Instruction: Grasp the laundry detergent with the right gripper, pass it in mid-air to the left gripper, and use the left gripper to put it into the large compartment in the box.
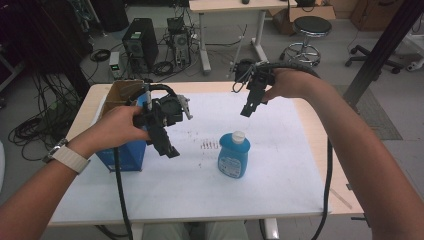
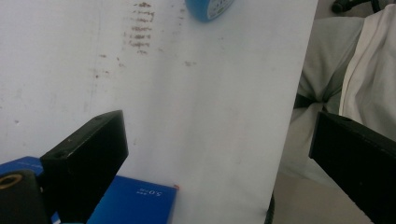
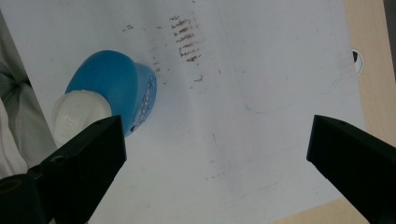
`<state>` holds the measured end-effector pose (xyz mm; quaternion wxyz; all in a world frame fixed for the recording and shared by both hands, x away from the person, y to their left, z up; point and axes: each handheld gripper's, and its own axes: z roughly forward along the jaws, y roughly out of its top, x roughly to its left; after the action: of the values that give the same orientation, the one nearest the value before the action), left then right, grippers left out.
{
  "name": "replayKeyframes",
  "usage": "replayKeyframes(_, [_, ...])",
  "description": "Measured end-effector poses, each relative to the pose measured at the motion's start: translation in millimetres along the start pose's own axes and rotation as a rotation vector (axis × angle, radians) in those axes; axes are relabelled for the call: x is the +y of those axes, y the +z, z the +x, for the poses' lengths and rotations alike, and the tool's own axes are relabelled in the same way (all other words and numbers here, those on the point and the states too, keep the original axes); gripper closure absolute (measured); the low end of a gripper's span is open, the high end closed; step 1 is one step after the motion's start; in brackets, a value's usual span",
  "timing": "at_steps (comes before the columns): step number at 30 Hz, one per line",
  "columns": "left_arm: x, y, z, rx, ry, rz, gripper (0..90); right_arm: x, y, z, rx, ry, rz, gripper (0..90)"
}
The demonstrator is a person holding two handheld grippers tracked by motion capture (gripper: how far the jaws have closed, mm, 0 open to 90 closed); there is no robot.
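Note:
A blue bottle (image 1: 233, 155) with a white cap stands upright on the white sheet near the table's middle; the right gripper view looks down on the same bottle (image 3: 112, 86) from above. My right gripper (image 1: 248, 107) hangs in the air behind and above the bottle, jaws wide apart and empty. Its midpoint in its own view (image 3: 217, 154) lies over bare sheet. My left gripper (image 1: 167, 147) is held above the sheet left of the bottle, next to a blue box (image 1: 127, 155). Its jaws (image 2: 219, 154) stand open with nothing between them; the box's corner (image 2: 135, 203) shows below.
A cardboard box (image 1: 120, 95) stands behind the blue box at the table's left edge. Brown smudges (image 1: 209, 145) mark the sheet left of the bottle. The person's trousers (image 2: 327, 79) show past the table's near edge. Desks, computers, cables and a stool (image 1: 310, 30) fill the floor behind.

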<state>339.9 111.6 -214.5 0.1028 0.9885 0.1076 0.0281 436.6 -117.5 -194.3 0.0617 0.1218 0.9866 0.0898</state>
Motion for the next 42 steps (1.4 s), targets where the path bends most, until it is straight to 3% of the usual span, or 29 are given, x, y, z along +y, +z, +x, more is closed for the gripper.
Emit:
replayKeyframes(18, [0.0,-0.1,-1.6,-0.001,-0.005,-0.01,5.0,-16.3,-18.3,22.6,0.015,0.07,-0.028,4.8])
replayKeyframes(42, [-3.3,-1.3,-1.3,0.007,-0.01,-0.008,5.0,-33.3,-10.6,51.4,0.104,0.151,-0.041,4.6])
